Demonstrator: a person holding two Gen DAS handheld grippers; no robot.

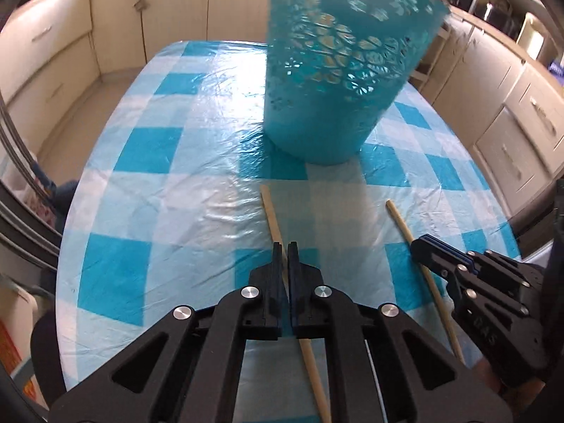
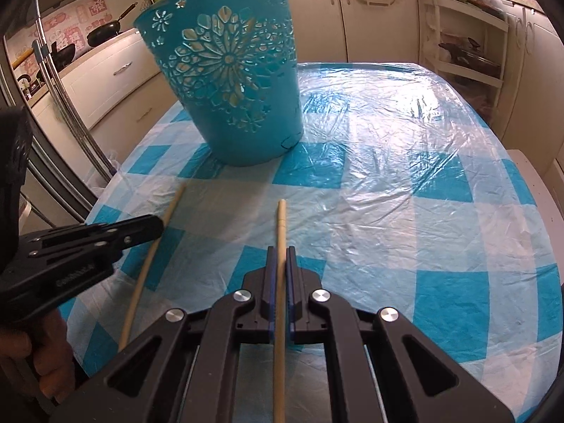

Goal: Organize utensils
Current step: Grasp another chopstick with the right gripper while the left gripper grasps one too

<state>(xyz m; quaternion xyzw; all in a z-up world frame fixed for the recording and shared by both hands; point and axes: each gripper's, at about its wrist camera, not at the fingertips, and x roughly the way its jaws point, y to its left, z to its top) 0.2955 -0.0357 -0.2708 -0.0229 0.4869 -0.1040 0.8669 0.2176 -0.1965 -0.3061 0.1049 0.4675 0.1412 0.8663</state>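
Two wooden chopsticks lie over the blue checked tablecloth. My left gripper [image 1: 285, 246] is shut on one chopstick [image 1: 269, 208], whose tip points toward a teal cut-out basket [image 1: 338, 70] standing upright ahead. My right gripper [image 2: 281, 250] is shut on the other chopstick [image 2: 281, 218], which runs straight between its pads. The basket [image 2: 229, 81] shows ahead and left in the right wrist view. The right gripper [image 1: 428, 246] with its chopstick [image 1: 398, 216] shows at the right of the left wrist view. The left gripper [image 2: 157, 224] and its chopstick [image 2: 172, 202] show at the left of the right wrist view.
The table [image 2: 405, 183] carries a clear plastic sheet over the checked cloth. Cream kitchen cabinets [image 1: 60, 53] surround it. A white shelf rack [image 2: 465, 46] stands beyond the far right corner. Pans [image 2: 102, 31] sit on the counter at the left.
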